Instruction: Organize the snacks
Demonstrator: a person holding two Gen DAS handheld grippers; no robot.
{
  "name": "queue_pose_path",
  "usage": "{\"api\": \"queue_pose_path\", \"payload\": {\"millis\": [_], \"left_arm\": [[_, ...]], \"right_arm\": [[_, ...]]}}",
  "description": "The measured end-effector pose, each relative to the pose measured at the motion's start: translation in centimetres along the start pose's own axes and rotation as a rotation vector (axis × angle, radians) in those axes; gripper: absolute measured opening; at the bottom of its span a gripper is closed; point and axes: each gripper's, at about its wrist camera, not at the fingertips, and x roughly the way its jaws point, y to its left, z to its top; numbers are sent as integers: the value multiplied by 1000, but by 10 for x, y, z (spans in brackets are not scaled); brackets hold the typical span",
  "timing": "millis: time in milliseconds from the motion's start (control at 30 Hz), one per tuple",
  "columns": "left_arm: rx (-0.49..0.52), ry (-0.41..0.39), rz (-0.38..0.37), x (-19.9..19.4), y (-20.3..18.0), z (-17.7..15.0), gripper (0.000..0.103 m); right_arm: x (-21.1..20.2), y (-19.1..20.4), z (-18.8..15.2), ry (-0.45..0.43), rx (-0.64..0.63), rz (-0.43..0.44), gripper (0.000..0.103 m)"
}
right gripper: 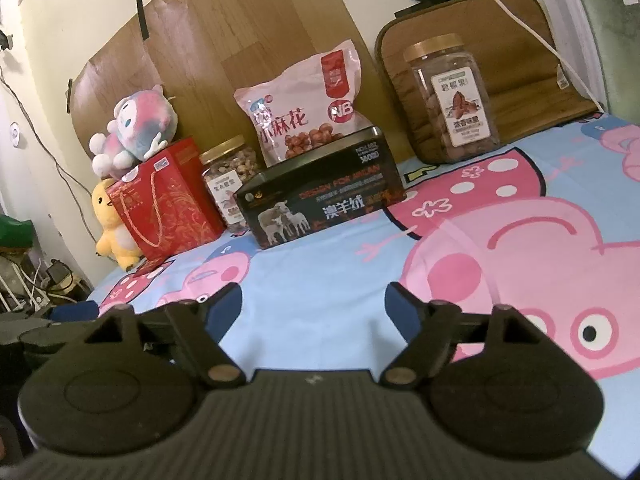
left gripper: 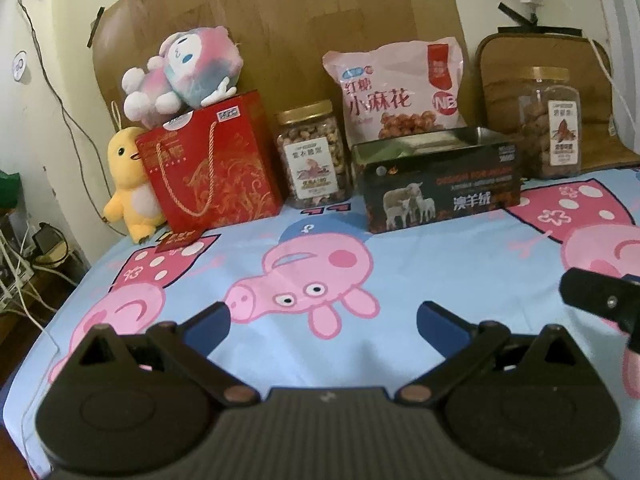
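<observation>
We hold the left tongs [left gripper: 323, 316] and right tongs [right gripper: 313, 300] low over the bed sheet [left gripper: 440, 264], both spread apart and empty, aimed at the far wall. The dark tin box [left gripper: 440, 196] lies with its long axis left to right, lid off, at the far middle. Behind it leans the pink snack bag [left gripper: 400, 92], upright. A nut jar [left gripper: 314, 154] stands to its left beside the red gift bag [left gripper: 212, 168]; another jar [left gripper: 552, 124] stands far right.
</observation>
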Motion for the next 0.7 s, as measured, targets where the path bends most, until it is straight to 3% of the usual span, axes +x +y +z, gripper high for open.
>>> {"api": "queue_pose_path", "payload": {"millis": [300, 700], "left_arm": [[8, 18, 42, 9, 4, -1, 103], [64, -47, 163, 10, 2, 3, 103]], "right_arm": [[2, -2, -2, 12, 9, 3, 82], [5, -5, -3, 7, 17, 6, 82]]}}
